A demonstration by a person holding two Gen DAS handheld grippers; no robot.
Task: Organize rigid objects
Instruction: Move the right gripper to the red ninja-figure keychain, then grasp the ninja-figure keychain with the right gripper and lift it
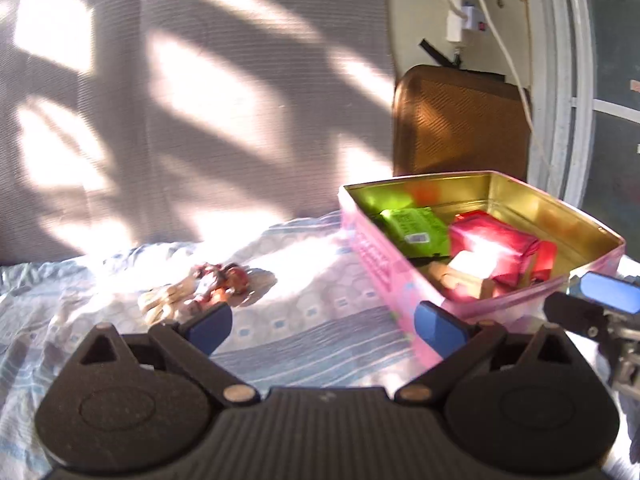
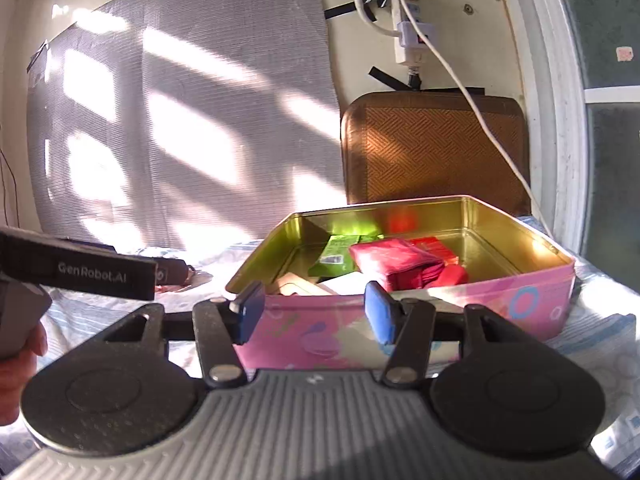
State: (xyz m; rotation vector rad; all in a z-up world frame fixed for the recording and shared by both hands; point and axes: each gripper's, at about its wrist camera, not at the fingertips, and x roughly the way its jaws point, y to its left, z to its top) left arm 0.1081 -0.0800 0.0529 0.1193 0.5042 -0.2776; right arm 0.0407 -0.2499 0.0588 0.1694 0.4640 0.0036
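Both claws stand wide and empty: left claw faces the loose trinket on the bedsheet; right claw fronts the tin, presumably its destination.

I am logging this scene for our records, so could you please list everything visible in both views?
tin box: one, pink outside, gold inside, open, on the bed sheet.
green packet: one, inside the tin, far left.
red packet: one, magenta-red, inside the tin, right of the green one.
wooden piece: one, tan, inside the tin near the front wall; shape unclear.
small trinkets: a cluster, reddish and cream, on the sheet left of the tin; count unclear.
bed sheet: one, pale blue patterned.
woven mat: one, brown, leaning on the wall.
power strip: one, white, wall-mounted.
left hand-held gripper: open, empty.
right hand-held gripper: open, empty.
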